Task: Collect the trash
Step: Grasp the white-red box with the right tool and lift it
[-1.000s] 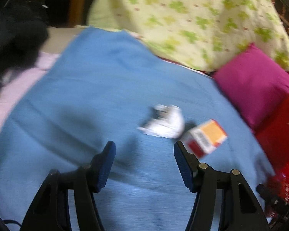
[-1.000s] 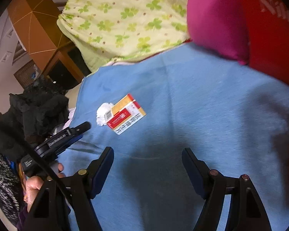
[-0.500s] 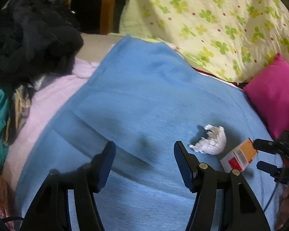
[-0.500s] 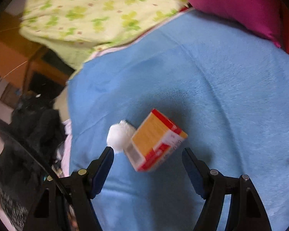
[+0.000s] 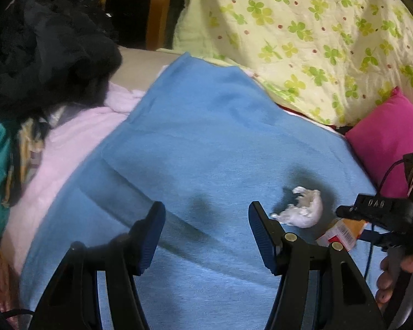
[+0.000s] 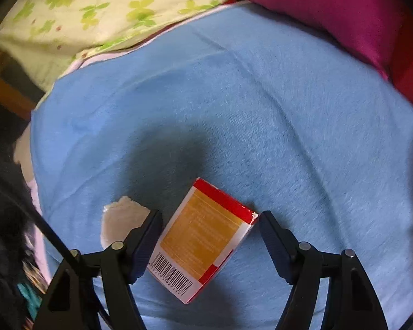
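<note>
A small red, orange and white carton (image 6: 203, 239) with a barcode lies flat on the blue blanket (image 6: 261, 96). My right gripper (image 6: 209, 220) hangs over it, pointing steeply down, with one finger on each side of the carton. Its jaws are closing, and a small gap shows at the right pad. A crumpled white tissue (image 6: 121, 220) lies just left of the carton, partly behind the left finger. In the left wrist view the tissue (image 5: 303, 211) and carton (image 5: 341, 231) lie right of my left gripper (image 5: 206, 209), which is open over bare blanket.
A pink cushion (image 5: 385, 143) and a clover-print quilt (image 5: 303, 41) border the blanket at the back and right. Dark clothes (image 5: 49, 49) are piled at the left on a pale pink sheet (image 5: 68, 148). A hand (image 5: 399, 269) holds the right gripper.
The right gripper swung across and tipped down until the carton sat between its fingers, and its jaws narrowed. The left view shifted, so tissue and carton moved rightward; the left jaws kept their width.
</note>
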Demonstrator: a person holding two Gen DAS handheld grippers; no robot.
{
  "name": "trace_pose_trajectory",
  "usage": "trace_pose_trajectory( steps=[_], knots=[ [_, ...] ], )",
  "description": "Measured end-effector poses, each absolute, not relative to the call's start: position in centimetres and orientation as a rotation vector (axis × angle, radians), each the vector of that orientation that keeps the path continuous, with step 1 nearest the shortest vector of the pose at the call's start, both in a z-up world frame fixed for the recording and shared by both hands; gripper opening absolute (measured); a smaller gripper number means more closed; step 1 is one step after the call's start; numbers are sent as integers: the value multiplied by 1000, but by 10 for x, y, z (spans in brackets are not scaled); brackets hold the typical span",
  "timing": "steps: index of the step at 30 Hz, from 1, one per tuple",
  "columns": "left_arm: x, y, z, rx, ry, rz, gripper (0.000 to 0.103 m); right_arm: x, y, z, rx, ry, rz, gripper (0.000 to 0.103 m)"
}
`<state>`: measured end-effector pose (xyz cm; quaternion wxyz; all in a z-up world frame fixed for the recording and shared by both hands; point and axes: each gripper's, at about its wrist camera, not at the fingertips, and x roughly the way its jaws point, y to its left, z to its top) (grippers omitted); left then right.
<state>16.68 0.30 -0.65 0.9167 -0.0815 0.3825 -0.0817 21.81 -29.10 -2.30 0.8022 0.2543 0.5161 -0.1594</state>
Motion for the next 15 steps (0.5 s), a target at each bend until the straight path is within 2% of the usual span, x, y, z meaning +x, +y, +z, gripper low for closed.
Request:
trace_pose_trajectory(
  steps=[5, 12, 13, 15],
  knots=[
    [171, -15, -11, -230, 782, -300, 63, 187, -296, -16, 479, 1049, -255, 65],
    [182, -64, -22, -160, 783, -383, 64, 104, -316, -1, 491, 961, -101, 64],
    [185, -73, -23, -136, 785, -393, 64, 90, -318, -1, 491, 953, -75, 56],
    [189, -84, -25, -105, 779, -397, 64, 64, -318, -2, 492, 938, -48, 56]
  ],
)
